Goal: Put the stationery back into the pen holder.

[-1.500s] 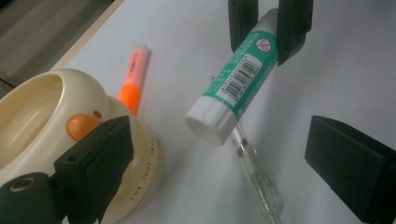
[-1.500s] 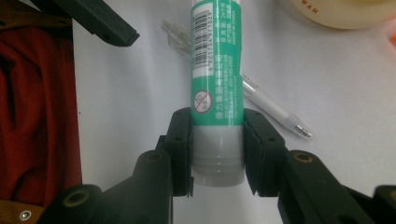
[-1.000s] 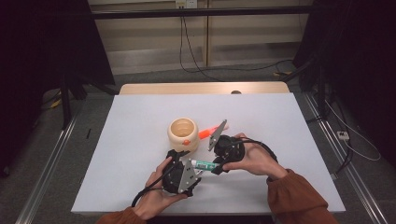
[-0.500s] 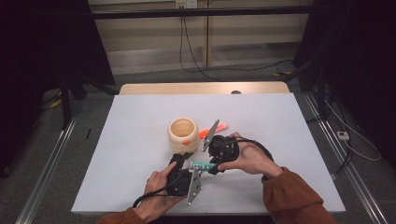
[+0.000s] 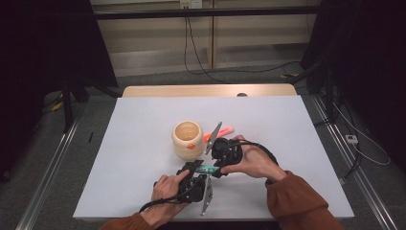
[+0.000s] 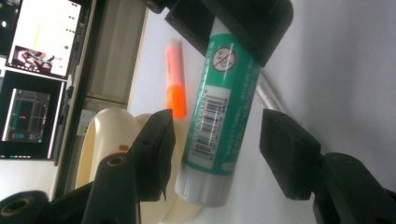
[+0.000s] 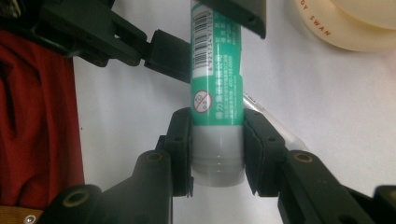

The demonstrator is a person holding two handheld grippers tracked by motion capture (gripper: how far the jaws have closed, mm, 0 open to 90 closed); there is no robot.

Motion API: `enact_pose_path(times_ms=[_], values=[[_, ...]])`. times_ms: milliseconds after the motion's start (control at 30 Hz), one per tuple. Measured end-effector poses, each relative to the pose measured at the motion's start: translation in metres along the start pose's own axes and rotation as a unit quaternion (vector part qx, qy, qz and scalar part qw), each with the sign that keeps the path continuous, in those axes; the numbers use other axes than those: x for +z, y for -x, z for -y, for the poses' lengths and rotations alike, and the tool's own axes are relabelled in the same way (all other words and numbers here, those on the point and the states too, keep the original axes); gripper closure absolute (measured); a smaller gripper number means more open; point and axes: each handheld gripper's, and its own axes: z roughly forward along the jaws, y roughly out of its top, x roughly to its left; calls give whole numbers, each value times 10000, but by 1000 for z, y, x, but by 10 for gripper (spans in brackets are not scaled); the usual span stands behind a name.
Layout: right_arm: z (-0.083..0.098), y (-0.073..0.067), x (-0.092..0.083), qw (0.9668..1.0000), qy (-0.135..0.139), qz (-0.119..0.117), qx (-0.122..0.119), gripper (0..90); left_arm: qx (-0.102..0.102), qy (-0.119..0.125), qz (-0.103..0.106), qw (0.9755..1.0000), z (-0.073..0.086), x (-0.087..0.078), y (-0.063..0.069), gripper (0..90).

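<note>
Glue stick (image 7: 215,88) level above table, just this side of wooden cup (image 5: 187,139). Pinched at one end by right gripper (image 7: 217,154). Left gripper (image 6: 215,140) reaching across, jaws just been closing, straddling other end, pads not yet touching.

We look down on a white table (image 5: 143,139) in the middle of the frame, with a strip of pale wood (image 5: 191,90) along its far edge. Grey floor (image 5: 43,177) surrounds it, and metal rails (image 5: 52,163) run along the left and right sides. Black cables (image 5: 201,52) trail down the beige wall panels (image 5: 153,33) at the top. Dark curtains (image 5: 43,57) fill the upper corners. Lighting is dim and even.
</note>
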Motion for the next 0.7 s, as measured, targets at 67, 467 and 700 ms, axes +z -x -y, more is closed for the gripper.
enact_pose_path(times_ms=[67,467,700], values=[[0,0,1,10000,3,9,3,662,104,-22,3,9999,-1,0,2,489],[1,2,7,10000,19,-15,67,662,79,35,14,10000,-5,7,5,560],[1,4,7,9998,95,-71,138,661,133,10,-50,9999,-4,9,4,620]])
